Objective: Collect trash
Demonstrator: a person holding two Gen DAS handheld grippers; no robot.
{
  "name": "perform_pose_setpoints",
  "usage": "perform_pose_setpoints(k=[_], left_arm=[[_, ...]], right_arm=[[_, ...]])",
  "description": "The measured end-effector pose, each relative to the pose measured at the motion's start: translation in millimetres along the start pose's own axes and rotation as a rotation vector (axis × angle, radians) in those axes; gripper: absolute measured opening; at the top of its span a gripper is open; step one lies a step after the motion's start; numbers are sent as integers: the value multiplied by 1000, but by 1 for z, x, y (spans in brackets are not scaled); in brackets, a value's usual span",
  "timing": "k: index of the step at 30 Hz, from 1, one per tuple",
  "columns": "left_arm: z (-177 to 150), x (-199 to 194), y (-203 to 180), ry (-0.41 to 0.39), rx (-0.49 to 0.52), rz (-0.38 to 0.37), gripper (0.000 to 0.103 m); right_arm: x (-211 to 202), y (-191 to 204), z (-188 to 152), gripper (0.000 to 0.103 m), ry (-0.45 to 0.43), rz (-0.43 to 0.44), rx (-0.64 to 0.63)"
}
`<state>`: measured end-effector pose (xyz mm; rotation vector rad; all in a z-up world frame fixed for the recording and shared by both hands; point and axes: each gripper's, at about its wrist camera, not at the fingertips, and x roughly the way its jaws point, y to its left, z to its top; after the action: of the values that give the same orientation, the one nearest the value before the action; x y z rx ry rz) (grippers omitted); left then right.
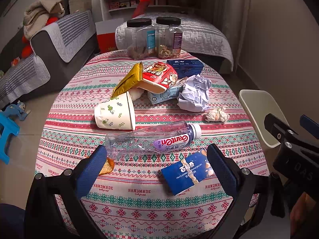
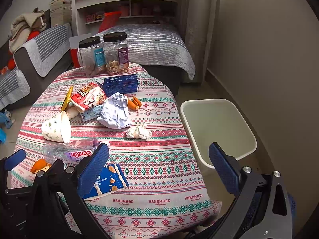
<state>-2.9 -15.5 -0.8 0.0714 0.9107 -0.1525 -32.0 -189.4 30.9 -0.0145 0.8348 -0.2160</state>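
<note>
Trash lies on the patterned table (image 1: 139,199): a clear plastic bottle (image 1: 151,139), a tipped paper cup (image 1: 115,113), a blue biscuit box (image 1: 187,173), a crumpled paper ball (image 1: 194,93), a small tissue wad (image 1: 217,115), a red noodle cup (image 1: 159,76), a gold wrapper (image 1: 129,79) and a bread piece (image 1: 106,166). My left gripper (image 1: 157,171) is open, just short of the bottle. My right gripper (image 2: 159,167) is open over the table's right front edge, beside the white bin (image 2: 217,127), which looks empty.
Two black-lidded snack jars (image 1: 153,37) and a dark blue box (image 1: 185,67) stand at the table's far side. A bed (image 2: 151,45) lies behind, a sofa (image 1: 59,45) to the left. A blue stool (image 1: 8,135) stands on the floor left.
</note>
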Motion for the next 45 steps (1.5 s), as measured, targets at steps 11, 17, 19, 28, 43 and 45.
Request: perform_pose_setpoints(k=[11,17,19,28,43,45], left_arm=[[-2,2,0,6,-2,-8,97],[-3,2,0,10,-5,-9,97],[-3,3,1,11,-4,-9,97],[-6,10,0,36,-11,-21,97],[-26,61,40,251,-287,-209,97],[-32,71,37,283,-312,-234,97]], right_arm=[[1,2,-1,96,3,4,-3],[1,2,-1,96,4,7,-3],[1,2,-1,96,6,7,-5],[3,-2,0,96,14,26,12],[44,-35,-2,96,218,165,144],[51,-40,-4,96,243,160,156]])
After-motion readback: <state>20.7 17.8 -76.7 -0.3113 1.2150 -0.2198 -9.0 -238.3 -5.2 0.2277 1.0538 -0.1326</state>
